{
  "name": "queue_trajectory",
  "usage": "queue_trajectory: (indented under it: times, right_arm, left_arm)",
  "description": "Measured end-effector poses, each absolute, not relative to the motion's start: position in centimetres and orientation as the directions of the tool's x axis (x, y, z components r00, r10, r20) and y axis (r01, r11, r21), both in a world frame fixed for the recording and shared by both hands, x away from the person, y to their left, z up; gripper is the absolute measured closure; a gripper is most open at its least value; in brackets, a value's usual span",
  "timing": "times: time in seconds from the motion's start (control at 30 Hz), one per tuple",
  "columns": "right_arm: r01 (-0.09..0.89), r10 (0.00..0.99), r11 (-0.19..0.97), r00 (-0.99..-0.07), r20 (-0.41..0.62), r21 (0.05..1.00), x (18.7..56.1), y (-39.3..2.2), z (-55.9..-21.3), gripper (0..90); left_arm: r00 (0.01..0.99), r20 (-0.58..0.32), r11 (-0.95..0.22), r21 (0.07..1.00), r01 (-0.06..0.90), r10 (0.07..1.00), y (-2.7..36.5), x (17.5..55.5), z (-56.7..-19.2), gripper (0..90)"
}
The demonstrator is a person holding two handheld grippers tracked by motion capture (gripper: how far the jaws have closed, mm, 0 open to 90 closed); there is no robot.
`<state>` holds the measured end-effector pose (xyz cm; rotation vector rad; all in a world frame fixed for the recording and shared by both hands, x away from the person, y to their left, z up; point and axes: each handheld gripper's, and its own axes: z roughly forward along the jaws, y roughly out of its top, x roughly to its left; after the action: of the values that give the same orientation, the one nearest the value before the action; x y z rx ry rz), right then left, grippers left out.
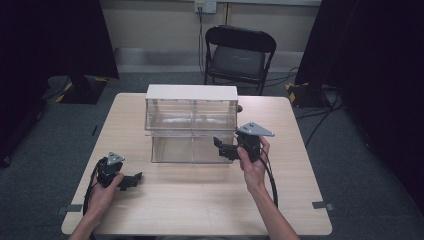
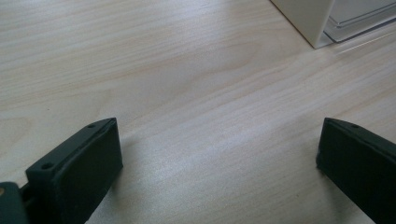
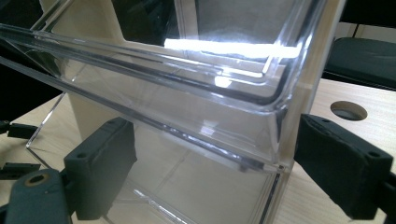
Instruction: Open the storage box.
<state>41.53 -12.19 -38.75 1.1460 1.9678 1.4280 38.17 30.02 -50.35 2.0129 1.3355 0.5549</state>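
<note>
Your right claw (image 1: 220,146), jaws wide, straddles the clear drawer unit's (image 1: 192,125) lower right corner at frame centre; left claw (image 1: 131,181) wide, idle on tabletop (image 1: 200,200).

Light wood desk (image 1: 200,200) with rounded corners on grey carpet floor (image 1: 360,165). Black folding chair (image 1: 239,52) behind the desk, facing it. Pale wall (image 1: 160,25) at back with a power outlet (image 1: 205,6) and a cable running down. Black curtains (image 1: 55,35) at both sides. Cables (image 1: 320,117) on floor at right. Tape marks (image 1: 320,205) on floor near the desk's front corners. Round hole (image 3: 348,110) in the desk top.
</note>
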Motion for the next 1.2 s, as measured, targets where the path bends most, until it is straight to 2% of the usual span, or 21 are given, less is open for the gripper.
queue_trajectory:
  times: [1.2]
  right_arm:
    - [0.367, 0.817, 0.115, -0.564, 0.122, 0.923, 41.64, -12.36, -38.70, 12.1]
  left_arm:
    - [0.391, -0.007, -0.269, 0.716, 0.645, 0.920, 30.02, 38.17, -50.35, 0.0]
